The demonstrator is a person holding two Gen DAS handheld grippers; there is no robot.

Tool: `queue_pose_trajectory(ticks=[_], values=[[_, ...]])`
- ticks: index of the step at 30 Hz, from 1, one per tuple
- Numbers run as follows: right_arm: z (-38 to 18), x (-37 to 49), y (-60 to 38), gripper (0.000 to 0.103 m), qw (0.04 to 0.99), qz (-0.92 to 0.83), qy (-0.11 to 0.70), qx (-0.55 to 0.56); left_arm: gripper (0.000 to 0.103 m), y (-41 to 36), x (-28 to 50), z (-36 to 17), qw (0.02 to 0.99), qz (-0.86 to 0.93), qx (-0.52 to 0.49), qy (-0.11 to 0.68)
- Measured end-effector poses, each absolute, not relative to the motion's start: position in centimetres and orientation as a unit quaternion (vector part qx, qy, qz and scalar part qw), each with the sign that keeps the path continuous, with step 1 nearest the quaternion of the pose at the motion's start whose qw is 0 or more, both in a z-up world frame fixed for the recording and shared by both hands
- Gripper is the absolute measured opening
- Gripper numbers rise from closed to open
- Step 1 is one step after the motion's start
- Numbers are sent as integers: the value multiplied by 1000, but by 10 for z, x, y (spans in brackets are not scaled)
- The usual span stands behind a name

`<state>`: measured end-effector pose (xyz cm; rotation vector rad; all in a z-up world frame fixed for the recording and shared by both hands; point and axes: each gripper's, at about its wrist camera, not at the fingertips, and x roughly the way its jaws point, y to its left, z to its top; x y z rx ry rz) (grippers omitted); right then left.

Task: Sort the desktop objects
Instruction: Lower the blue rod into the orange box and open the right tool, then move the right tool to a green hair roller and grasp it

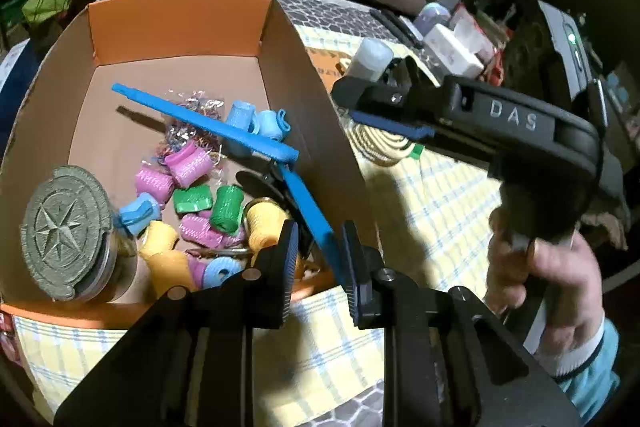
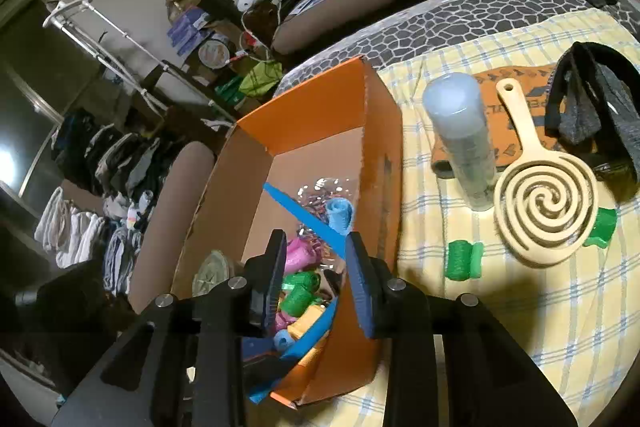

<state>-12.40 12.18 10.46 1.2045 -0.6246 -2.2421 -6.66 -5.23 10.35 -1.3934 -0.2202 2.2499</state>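
Left hand-held gripper (image 1: 318,269) pinches blue tongs (image 1: 308,203).

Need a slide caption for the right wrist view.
Right gripper open above orange cardboard box of coloured hair rollers; cream spiral-head paddle brush on checked cloth.

**Blue tool held over sorting box**

The left gripper (image 1: 318,267) clamps one arm of blue folding tongs (image 1: 256,143) above an orange cardboard box (image 1: 176,27) of coloured rollers (image 1: 188,163). A star-embossed jar lid (image 1: 64,231) sits at the box's left; a hand (image 1: 540,267) beside the box holds the right gripper (image 1: 360,99).
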Motion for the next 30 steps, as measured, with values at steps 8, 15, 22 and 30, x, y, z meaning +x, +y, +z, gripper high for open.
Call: queue_pose_trajectory(ticks=[8,15,22,30], values=[[104,-124,126,33,259,-825,-223,449,20,-69,-55,113,277,816,-500,-81],[104,-125,126,34,259,-826,-214,452,20,-71,-45,117,294,813,-499,-58],[103,-126,127,35,260,-826,-213,453,20,-74,-43,117,297,812,-500,-51],[101,-126,129,37,262,-825,-210,455,20,-83,-41,119,292,815,-498,-54]])
